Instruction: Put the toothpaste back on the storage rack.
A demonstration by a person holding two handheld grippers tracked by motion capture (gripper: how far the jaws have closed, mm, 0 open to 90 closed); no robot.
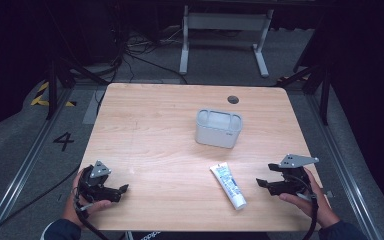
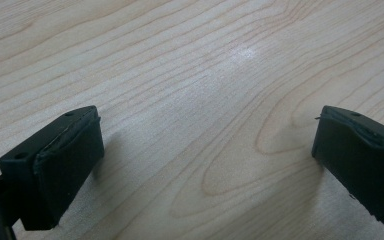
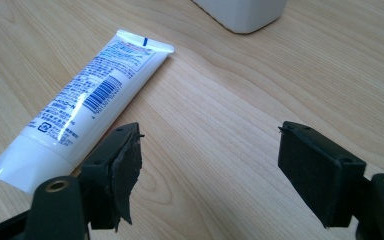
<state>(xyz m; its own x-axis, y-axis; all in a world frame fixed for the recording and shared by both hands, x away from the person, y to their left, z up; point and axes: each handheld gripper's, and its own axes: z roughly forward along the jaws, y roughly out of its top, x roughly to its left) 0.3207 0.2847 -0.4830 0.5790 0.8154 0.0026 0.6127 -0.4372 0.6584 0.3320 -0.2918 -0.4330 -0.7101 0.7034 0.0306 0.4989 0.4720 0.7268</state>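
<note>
Dark floor and cables lie behind a light wooden desk (image 1: 145, 125). A grey tub (image 1: 218, 128) stands near the middle of it. A white tube (image 1: 228, 186) lies flat on the wood, closer to the person, with its cap end pointing toward the near edge.

The right gripper (image 1: 266, 183) sits low by the near right corner, held in a hand. Its jaws are spread wide with nothing between them. In the right gripper view the tube (image 3: 80, 107) lies just beside one jaw, outside the gap, and the tub (image 3: 240, 12) is farther off.

The left gripper (image 1: 122, 190) sits near the near left corner, well apart from the tube. Its jaws are wide too, with bare wood between them.
</note>
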